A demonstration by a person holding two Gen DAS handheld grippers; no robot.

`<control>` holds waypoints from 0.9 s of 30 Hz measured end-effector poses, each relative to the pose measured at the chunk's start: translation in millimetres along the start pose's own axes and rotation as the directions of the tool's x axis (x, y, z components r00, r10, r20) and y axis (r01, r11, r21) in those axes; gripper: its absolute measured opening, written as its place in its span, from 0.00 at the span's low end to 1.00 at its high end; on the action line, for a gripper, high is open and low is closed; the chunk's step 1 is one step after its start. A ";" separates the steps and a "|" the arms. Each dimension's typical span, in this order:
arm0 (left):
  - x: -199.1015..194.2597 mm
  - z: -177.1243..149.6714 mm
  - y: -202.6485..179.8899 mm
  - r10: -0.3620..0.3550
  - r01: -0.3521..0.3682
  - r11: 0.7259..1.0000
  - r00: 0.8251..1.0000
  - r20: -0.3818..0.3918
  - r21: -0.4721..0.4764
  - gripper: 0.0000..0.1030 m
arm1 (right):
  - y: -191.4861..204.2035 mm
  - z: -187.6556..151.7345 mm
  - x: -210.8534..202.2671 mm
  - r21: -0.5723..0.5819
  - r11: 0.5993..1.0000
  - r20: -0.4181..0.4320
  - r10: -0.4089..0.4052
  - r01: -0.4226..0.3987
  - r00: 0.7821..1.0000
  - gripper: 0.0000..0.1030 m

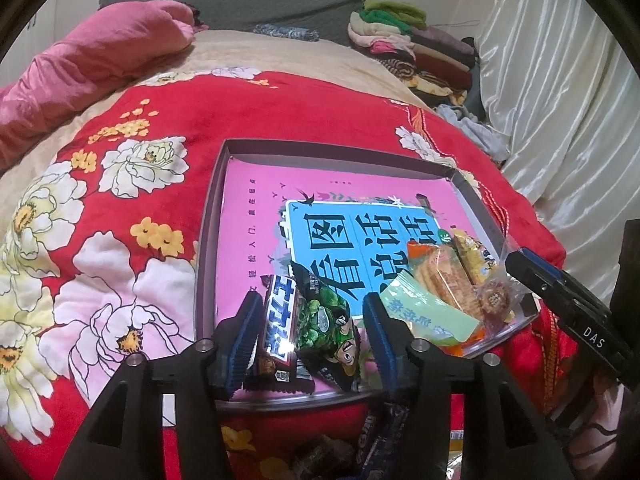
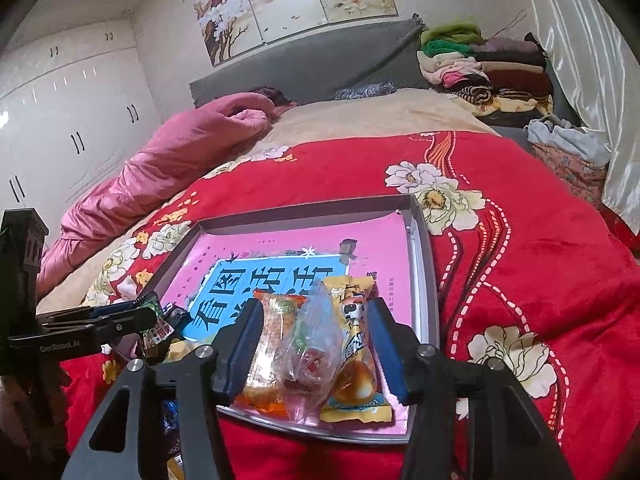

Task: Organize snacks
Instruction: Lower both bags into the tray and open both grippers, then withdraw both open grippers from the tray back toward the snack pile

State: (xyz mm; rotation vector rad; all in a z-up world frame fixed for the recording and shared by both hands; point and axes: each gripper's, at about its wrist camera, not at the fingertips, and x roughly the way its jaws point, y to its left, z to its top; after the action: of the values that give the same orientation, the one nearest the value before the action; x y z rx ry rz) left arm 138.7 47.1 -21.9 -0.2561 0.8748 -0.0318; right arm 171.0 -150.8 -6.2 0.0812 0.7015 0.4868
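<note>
Two grippers over a shallow tray (image 1: 208, 216) on a red floral blanket (image 1: 132, 184). Tray floor carries a pink sheet (image 1: 256, 184) with a blue panel of large Chinese characters. Left to right in the left wrist view: left gripper (image 1: 310, 336), jaws spread wide, flanking a dark bar (image 1: 276, 328) with white lettering and a green pack (image 1: 328, 320) with a cartoon face. Neither looks pinched, though contact with the left pad is hard to judge. Next come a pale green sachet (image 1: 424, 312), an orange cracker pack (image 1: 444, 280) and a yellow pack (image 1: 472, 260). Right gripper's body at far right reads "DAS". In the right wrist view: left gripper's side reads "GenRobot.AI"; right gripper (image 2: 314, 344) spread wide around the orange pack, a clear bag (image 2: 316, 344) and the yellow pack, all lying in the tray's near corner.
</note>
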 end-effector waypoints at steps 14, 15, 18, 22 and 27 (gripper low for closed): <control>-13.7 4.6 -0.6 -0.002 0.002 1.000 1.000 0.021 -0.006 0.68 | 3.8 1.7 -6.4 -0.019 1.000 0.026 -0.009 0.009 1.000 0.64; -15.1 5.0 0.0 0.000 0.001 1.000 1.000 0.025 -0.008 0.69 | 4.2 2.2 -6.7 -0.019 1.000 0.027 -0.011 0.011 1.000 0.64; -18.8 6.5 2.4 -0.004 0.005 1.000 1.000 0.030 -0.020 0.71 | 4.0 3.3 -8.4 -0.018 1.000 0.034 -0.007 0.007 0.999 0.66; -25.4 8.6 5.0 -0.001 0.002 1.000 0.999 0.041 -0.022 0.72 | 4.0 4.0 -10.4 -0.017 1.000 0.042 -0.002 0.003 0.999 0.69; -32.7 9.6 9.2 0.007 -0.006 1.000 0.998 0.054 -0.026 0.73 | 5.4 4.5 -12.4 -0.024 1.000 0.050 0.004 -0.003 0.999 0.69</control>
State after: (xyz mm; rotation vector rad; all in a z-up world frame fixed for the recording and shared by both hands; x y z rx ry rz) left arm 124.3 62.4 6.6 -0.2766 0.8222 -0.0074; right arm 163.6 -151.2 5.9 0.0716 0.6464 0.4951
